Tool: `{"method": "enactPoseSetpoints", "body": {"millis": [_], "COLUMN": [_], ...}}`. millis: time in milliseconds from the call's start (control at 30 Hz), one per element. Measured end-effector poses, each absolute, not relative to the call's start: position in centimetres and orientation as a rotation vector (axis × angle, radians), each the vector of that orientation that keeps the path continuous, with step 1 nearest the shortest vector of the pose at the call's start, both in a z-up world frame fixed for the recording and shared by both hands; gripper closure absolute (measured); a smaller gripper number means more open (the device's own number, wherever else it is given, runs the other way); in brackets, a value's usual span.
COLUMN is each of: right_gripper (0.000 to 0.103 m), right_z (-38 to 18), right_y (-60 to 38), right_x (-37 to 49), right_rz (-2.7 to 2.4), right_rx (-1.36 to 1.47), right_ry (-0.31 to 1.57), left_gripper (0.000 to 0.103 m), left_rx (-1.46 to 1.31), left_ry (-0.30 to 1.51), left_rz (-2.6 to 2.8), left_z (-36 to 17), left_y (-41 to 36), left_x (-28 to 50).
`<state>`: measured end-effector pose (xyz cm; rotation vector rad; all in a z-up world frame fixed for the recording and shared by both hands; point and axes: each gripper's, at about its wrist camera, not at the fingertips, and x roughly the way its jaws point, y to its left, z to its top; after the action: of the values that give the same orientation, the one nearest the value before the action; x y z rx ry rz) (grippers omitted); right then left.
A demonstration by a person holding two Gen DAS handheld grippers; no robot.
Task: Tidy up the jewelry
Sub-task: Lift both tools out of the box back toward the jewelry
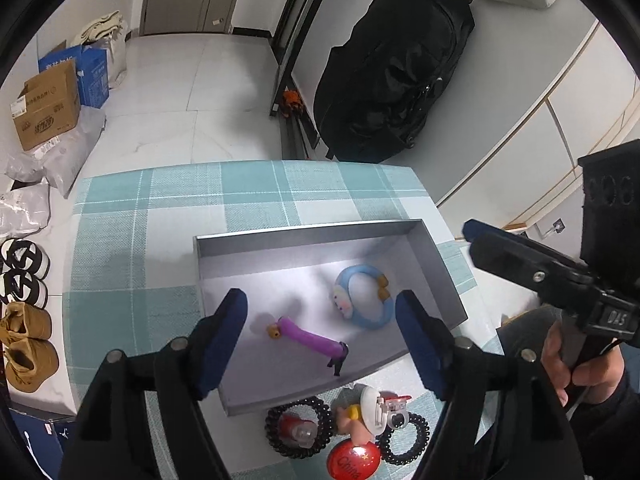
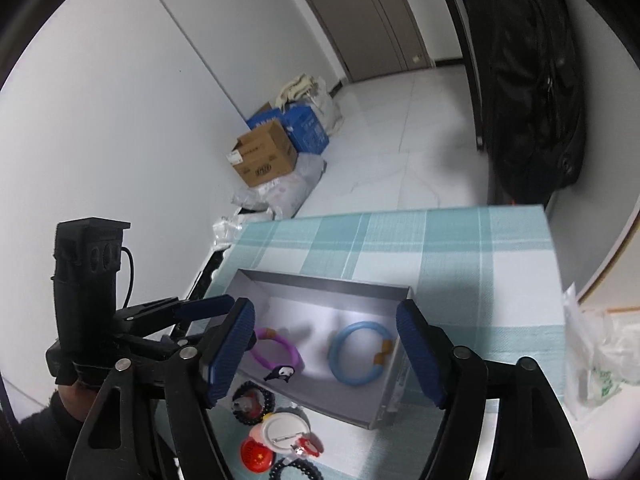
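An open grey box (image 1: 304, 232) stands on the checked tablecloth. Inside it lie a purple bracelet (image 1: 308, 338) with a dark charm and a blue bracelet (image 1: 364, 296) with a white charm. My left gripper (image 1: 320, 298) hovers open above them, nothing between its pads. From the right, my right gripper (image 2: 325, 308) is also open and empty over the same box (image 2: 328, 286), above the purple bracelet (image 2: 276, 352) and blue bracelet (image 2: 360, 352). In front of the box lie black bead bracelets (image 1: 300, 426), a white badge (image 1: 370, 406) and a red badge (image 1: 354, 462).
A black backpack (image 1: 384, 80) hangs beyond the table's far edge. Cardboard boxes (image 1: 46, 108) and shoes (image 1: 26, 340) sit on the floor to the left. A plastic bag (image 2: 600, 360) lies on the table at the right. A hand (image 1: 560, 360) holds the right gripper.
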<state>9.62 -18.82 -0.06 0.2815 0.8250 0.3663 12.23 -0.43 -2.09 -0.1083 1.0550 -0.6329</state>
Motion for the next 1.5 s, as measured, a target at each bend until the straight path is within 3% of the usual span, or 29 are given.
{"method": "enactPoseSetpoints", "body": {"millis": [200, 700, 1167, 1233, 1500], "right_gripper": [0.025, 0.0, 0.0, 0.0, 0.001], "right_z": [-0.1, 0.8, -2.0, -2.4, -4.6], "right_y": [-19.1, -19.6, -18.5, -18.1, -16.0], "right_x": [8.3, 2.4, -2.7, -2.9, -2.9], "right_rz": [0.357, 0.318, 0.285, 0.296, 0.36], "right_rx": [0.298, 0.263, 0.212, 0.202, 0.122], "right_ry": [0.817, 0.719, 0.791, 0.806, 0.896], "left_gripper": [0.03, 0.03, 0.03, 0.026, 0.022], "left_rx": [-0.123, -0.09, -0.132, -0.118, -0.11], "left_ry": [1.027, 0.925, 0.882, 0.879, 0.983], "left_rz": [-0.586, -0.372, -0.286, -0.271, -0.324], "left_z": [-1.3, 0.8, 0.5, 0.4, -2.6], "left_y": [0.1, 0.4, 0.9, 1.0, 1.3], "left_x": [11.3, 5.4, 0.5, 0.2, -0.6]}}
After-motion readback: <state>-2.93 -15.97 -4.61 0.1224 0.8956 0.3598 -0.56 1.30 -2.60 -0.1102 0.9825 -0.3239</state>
